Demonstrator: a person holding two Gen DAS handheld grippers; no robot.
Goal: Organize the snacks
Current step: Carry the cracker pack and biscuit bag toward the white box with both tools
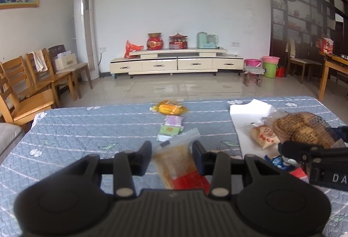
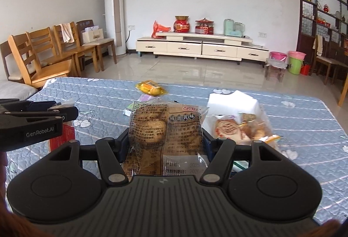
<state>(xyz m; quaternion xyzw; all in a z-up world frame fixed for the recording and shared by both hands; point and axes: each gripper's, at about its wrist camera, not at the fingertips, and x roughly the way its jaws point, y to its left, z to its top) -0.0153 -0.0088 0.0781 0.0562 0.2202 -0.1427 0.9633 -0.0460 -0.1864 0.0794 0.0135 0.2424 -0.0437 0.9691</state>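
The clear biscuit packet, printed with black text and holding round golden biscuits, sits upright between the jaws of the right gripper, which are closed on both of its sides and hold it above the table. The left gripper clamps a second packet, clear at the top with an orange filling and a red lower panel; its jaws press on the packet's 2 edges. In the left wrist view, the right gripper appears at the right edge with the biscuit packet in it.

The table carries a blue quilted cover. At its right side lies a white sheet bearing a packet with a red round seal. Along the table's centre line lie a yellow packet, a purple packet and a green packet, each just beside the next. Beyond the table stand a cream TV cabinet and wooden chairs.
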